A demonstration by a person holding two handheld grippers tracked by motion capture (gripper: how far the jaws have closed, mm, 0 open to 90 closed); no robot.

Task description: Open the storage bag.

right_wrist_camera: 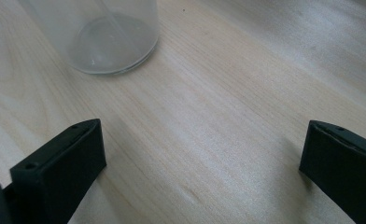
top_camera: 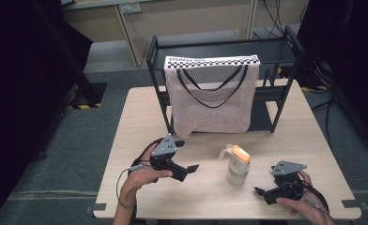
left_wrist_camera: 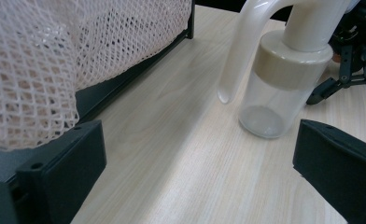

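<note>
A clear plastic bottle with an orange-topped white lid (top_camera: 237, 165) stands upright on the pale wooden table (top_camera: 135, 112) — between both grippers. The left gripper (top_camera: 184, 169) and the right gripper (top_camera: 262, 192) each have jaws wide apart, holding nothing. Behind hangs a pink mesh bag (top_camera: 212, 96) on a black metal rack (top_camera: 285, 79).

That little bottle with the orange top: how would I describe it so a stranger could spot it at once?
Start at the pale wooden table and the pink mesh bag hanging on the black metal rack. In front of the bag stands a small clear plastic bottle, upright between the two hand-held grippers. Its orange cap and white loop handle mark it out.
</note>
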